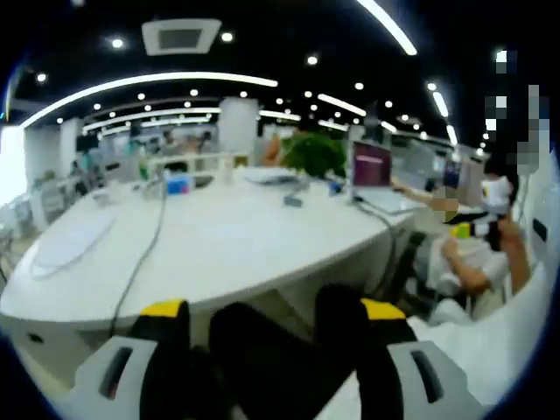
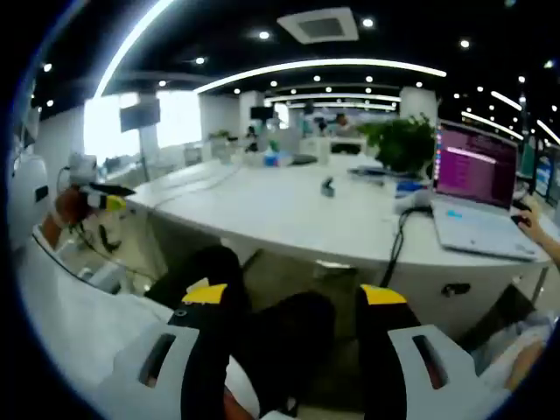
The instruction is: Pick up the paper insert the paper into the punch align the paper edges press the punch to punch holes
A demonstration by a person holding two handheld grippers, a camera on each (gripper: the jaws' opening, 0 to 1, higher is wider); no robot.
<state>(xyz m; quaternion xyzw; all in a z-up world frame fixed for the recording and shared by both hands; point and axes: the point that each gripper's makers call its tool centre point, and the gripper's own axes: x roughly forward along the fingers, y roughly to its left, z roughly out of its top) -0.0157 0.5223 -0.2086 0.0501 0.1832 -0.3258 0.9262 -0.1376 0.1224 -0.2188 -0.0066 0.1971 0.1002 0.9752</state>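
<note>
Two black, yellow-tipped grippers, left (image 1: 273, 308) and right (image 2: 297, 295), are held wide open and empty above the floor.
White paper sheet (image 2: 66, 325) lies below the right gripper, near the large white table (image 1: 219, 249).

Left claw (image 1: 273, 311): black jaws, yellow tips, grey bases; right claw (image 2: 296, 297) likewise. Surface (image 1: 219, 245) white. Plant (image 2: 402, 142) green. Laptop (image 2: 477, 166) screen magenta, body silver. Ceiling (image 1: 289, 35) black
</note>
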